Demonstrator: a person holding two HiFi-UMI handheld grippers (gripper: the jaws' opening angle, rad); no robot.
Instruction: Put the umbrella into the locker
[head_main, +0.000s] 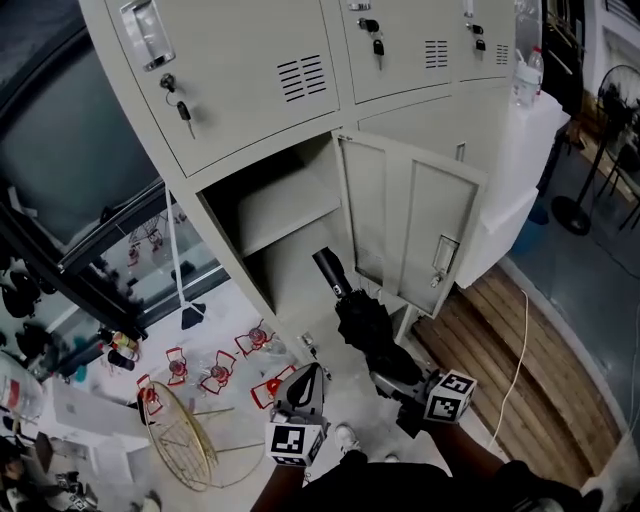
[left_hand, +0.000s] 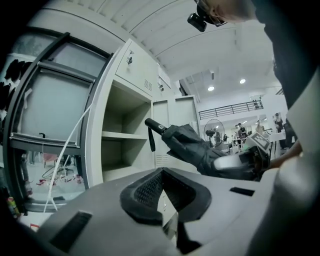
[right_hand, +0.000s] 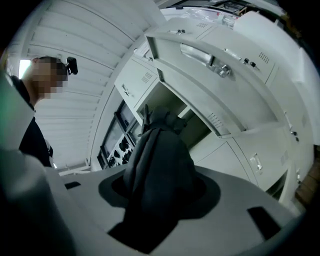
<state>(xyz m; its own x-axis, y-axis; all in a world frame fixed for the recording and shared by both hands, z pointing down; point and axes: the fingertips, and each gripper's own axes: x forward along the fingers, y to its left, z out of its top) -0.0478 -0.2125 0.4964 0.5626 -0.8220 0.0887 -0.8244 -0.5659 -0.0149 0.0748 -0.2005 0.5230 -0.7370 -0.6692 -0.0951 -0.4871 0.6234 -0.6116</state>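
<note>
We hold the umbrella (head_main: 362, 322) in the right gripper (head_main: 392, 384), whose jaws are clamped round its bunched fabric. It is black and folded. Its handle (head_main: 328, 265) points at the locker (head_main: 290, 205), near the door-side edge of the open compartment. Our left gripper (head_main: 308, 372) hangs lower left, its jaws together on nothing. A shelf (head_main: 285, 228) splits the compartment, and the door (head_main: 420, 225) stands wide at right. A cluttered white floor (head_main: 225, 320) lies to the left, boards (head_main: 500, 350) to the right.
</note>
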